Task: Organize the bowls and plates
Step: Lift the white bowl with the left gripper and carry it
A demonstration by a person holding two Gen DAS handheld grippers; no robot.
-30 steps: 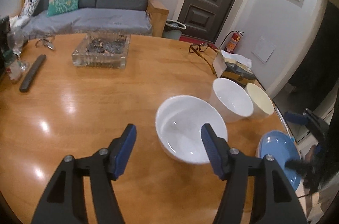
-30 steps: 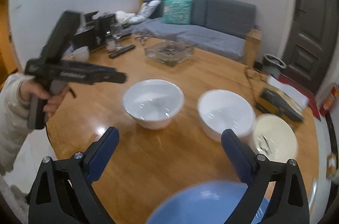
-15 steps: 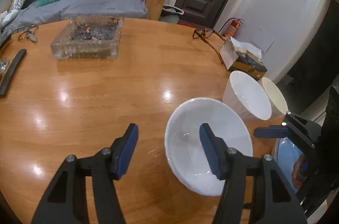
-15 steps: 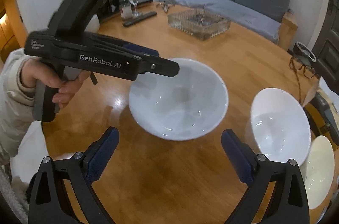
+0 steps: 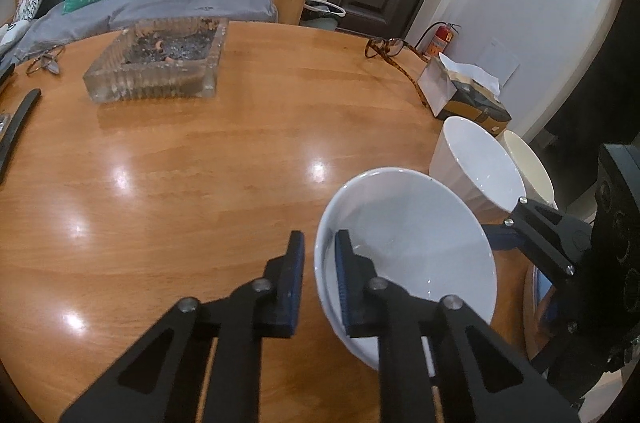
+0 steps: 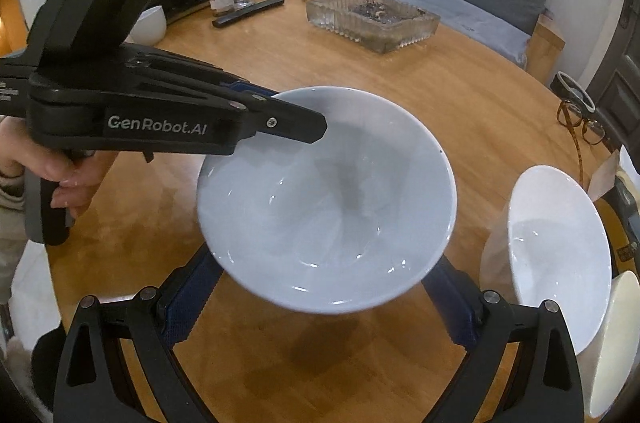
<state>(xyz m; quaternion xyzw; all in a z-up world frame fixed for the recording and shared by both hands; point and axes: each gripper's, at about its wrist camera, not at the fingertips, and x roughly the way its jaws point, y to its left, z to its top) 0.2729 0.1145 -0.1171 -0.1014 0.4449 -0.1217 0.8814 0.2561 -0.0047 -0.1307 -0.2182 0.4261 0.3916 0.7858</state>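
The big white bowl (image 5: pixel 408 251) is hard, shiny and slippery, and it could break if it falls, so the thin rim is the best place to hold it. It is round, deep and empty. It sits on the brown tabletop (image 5: pixel 180 163), with a second white bowl (image 5: pixel 476 163) at its two o'clock. The left hand-held gripper (image 5: pixel 320 275) has just squeezed shut and pinches the bowl's rim at nine o'clock. The right hand-held gripper (image 6: pixel 320 291) is spread wide around the bowl's sides.

Wide white bowl (image 6: pixel 326 201) upright, two white bowls (image 6: pixel 560 259) beside
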